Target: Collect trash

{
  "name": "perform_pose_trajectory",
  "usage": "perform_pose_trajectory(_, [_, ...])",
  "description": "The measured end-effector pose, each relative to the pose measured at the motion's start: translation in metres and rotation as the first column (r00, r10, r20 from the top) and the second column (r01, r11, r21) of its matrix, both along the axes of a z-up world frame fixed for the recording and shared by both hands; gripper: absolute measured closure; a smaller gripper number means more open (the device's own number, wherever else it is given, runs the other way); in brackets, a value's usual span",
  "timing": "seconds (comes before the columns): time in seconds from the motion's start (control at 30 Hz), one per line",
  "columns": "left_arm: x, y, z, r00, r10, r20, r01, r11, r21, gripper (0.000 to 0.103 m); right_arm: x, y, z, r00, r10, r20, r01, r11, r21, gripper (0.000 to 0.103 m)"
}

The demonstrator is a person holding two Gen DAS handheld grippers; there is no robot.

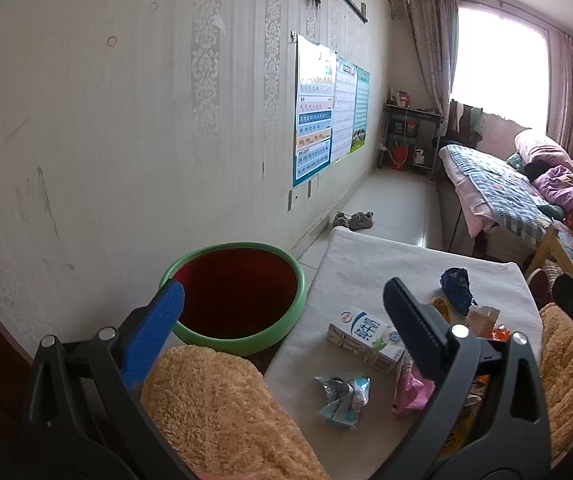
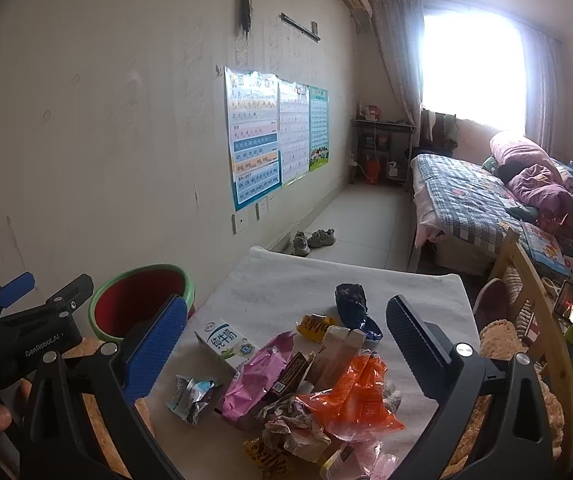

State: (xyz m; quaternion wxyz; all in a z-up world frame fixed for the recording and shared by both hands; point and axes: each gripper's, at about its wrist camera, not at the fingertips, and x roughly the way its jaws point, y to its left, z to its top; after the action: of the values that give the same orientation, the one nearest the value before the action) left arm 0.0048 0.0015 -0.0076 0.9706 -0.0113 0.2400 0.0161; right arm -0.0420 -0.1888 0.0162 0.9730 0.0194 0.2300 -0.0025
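the left claw (image 1: 284, 300) is hovering with its jaws spread apart and gripping nothing; one blue textured pad (image 1: 154, 332) is overlapping the near rim of the round red bin with a green rim (image 1: 242, 340), and the other dark pad is lying over the white and green milk carton (image 1: 360, 338). the right claw (image 2: 286, 320) is likewise standing wide apart and empty above the trash pile.

the trash is lying on the white cloth-covered table (image 2: 286, 280). the crumpled silver and blue wrapper (image 2: 192, 396) is sitting nearest the left side, just beside the pink plastic wrapper (image 2: 258, 380). the orange plastic bag (image 2: 360, 396) is resting against the tan carton (image 2: 336, 354) and on top of crumpled brown paper (image 2: 290, 424). the dark blue crumpled packet (image 2: 352, 308) is lying farther back, near the yellow snack wrapper (image 2: 314, 325).

the bin is standing beside the table's left edge, close to the wall. a tan fleece blanket (image 1: 214, 408) is covering the area just in front of the bin. a pair of shoes (image 2: 312, 240) is sitting on the floor beyond the table.
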Motion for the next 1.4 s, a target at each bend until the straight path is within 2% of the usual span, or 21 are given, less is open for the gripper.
perform_pose_trajectory(0.4, [-0.001,0.002,0.003,1.0,0.011,0.02,-0.011,1.0,0.003,0.005,0.002,0.001,-0.003,1.0,0.004,-0.018,-0.004,1.0,0.0,0.007])
perform_pose_trajectory(0.63, [-0.006,0.009,0.008,0.997,0.041,0.066,-0.039,0.999,-0.034,0.005,0.003,0.001,-0.005,0.999,0.004,-0.033,-0.004,1.0,0.003,0.007])
perform_pose_trajectory(1.03, [-0.003,0.011,0.007,0.997,0.053,0.051,-0.052,0.999,-0.013,0.005,0.004,-0.001,-0.006,0.999,-0.002,-0.038,0.001,1.0,-0.005,0.007])
perform_pose_trajectory(1.23, [0.005,0.008,0.001,1.0,-0.001,-0.016,0.001,1.0,-0.014,0.005,0.004,-0.003,-0.008,0.999,-0.009,-0.043,0.009,1.0,-0.014,0.007])
perform_pose_trajectory(1.33, [0.017,0.002,-0.016,0.991,-0.057,-0.12,0.054,0.998,-0.022,0.005,0.009,-0.011,-0.012,0.996,-0.011,-0.084,0.011,1.0,0.001,0.007])
perform_pose_trajectory(1.4, [0.027,-0.004,-0.033,0.979,-0.062,-0.196,0.064,0.998,0.005,0.005,0.012,-0.02,-0.017,0.993,-0.012,-0.118,0.016,0.999,0.028,0.007])
